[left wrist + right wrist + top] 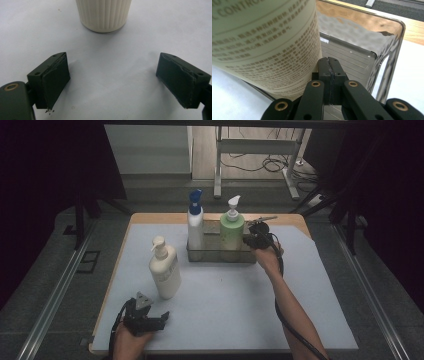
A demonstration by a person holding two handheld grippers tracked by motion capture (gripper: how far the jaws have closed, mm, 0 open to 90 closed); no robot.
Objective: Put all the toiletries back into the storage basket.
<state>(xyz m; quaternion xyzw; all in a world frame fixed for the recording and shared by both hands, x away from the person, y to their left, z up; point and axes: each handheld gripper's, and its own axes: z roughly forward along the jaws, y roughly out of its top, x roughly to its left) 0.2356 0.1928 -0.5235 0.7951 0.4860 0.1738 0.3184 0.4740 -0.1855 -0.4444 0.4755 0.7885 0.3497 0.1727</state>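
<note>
The bench (320,320) is covered by a pale sheet, with a wooden edge showing along its far side. At the far middle stands a clear tray (247,256) with low walls. A green bottle (232,234) with a white pump stands upright in the tray's right part, and a white bottle (195,227) with a blue cap stands upright in its left part. A cream bottle (165,269) with a pump stands upright on the sheet, near and left of the tray, well apart from it.

The right gripper (250,239) is at the tray's right end, just beside the green bottle. In the right gripper view its jaws are pressed together with nothing between them, the bottle's printed side (262,45) close on their left and the tray wall (387,50) beyond.

The left gripper (165,316) rests at the near left of the bench, near the cream bottle. Its jaws stand wide apart and empty, with the bottle's ribbed base (103,15) just ahead of them.
</note>
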